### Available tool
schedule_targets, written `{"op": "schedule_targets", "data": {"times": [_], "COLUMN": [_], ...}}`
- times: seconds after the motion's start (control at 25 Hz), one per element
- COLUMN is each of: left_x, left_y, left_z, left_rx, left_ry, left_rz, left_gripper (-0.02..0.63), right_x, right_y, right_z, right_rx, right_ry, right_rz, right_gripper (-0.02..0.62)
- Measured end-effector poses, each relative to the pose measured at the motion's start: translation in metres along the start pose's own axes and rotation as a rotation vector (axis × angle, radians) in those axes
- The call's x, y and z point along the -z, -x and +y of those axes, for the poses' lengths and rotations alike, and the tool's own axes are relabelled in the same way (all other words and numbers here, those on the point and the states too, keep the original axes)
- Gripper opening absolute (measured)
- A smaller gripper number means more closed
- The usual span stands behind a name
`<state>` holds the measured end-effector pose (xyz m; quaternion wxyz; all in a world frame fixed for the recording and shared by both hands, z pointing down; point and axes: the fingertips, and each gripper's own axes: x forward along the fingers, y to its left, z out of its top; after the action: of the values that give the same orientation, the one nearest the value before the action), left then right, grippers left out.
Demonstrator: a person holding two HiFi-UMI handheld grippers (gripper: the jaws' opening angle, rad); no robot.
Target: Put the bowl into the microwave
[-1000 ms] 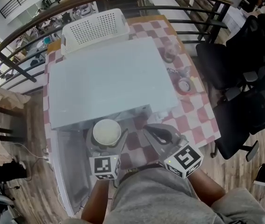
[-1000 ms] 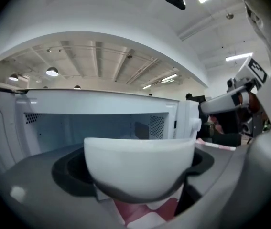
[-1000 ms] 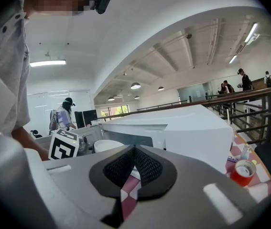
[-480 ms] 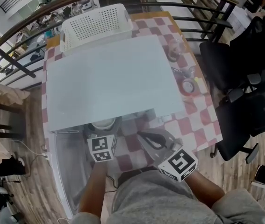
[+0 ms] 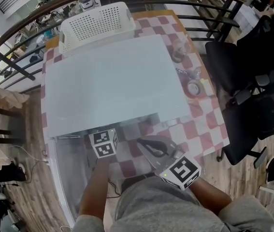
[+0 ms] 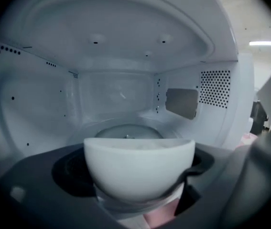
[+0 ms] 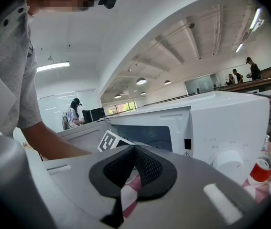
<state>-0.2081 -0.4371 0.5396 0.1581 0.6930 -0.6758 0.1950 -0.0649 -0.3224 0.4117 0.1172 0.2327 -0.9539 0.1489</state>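
The white bowl (image 6: 139,168) is clamped between my left gripper (image 6: 137,178)'s dark jaws, upright, inside the microwave's cavity (image 6: 121,94). It hangs just in front of the glass turntable (image 6: 125,131); whether it touches the floor is unclear. In the head view only the left gripper's marker cube (image 5: 103,143) shows at the white microwave (image 5: 112,81)'s opening, and the bowl is hidden under its top. My right gripper (image 5: 145,144) is shut with nothing in it, held over the checkered tablecloth (image 5: 202,124) in front of the microwave (image 7: 192,123).
The microwave door (image 5: 71,178) hangs open at the left. A white perforated basket (image 5: 95,25) stands behind the microwave. Cups and a tape roll (image 5: 191,87) lie to its right, with a red can (image 7: 262,166). Black chairs (image 5: 252,81) stand right of the table.
My left gripper has carried the bowl forward into the microwave, so the bowl no longer shows in the head view. The right gripper has drifted slightly left.
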Motion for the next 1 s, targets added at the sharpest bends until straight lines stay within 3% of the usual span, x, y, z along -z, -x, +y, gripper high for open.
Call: {"op": "schedule_targets", "data": {"times": [1.0], "left_x": [0.017], "left_y": [0.007], "left_z": [0.007], "left_rx": [-0.05], "left_ry": [-0.06], "left_rz": [0.07], "left_gripper": [0.525], "right_x": [-0.002], "right_y": [0.003], "right_z": [0.006], "right_rx": [-0.008], "right_ry": [0.001], "right_rz": [-0.022], "right_gripper": [0.0]}}
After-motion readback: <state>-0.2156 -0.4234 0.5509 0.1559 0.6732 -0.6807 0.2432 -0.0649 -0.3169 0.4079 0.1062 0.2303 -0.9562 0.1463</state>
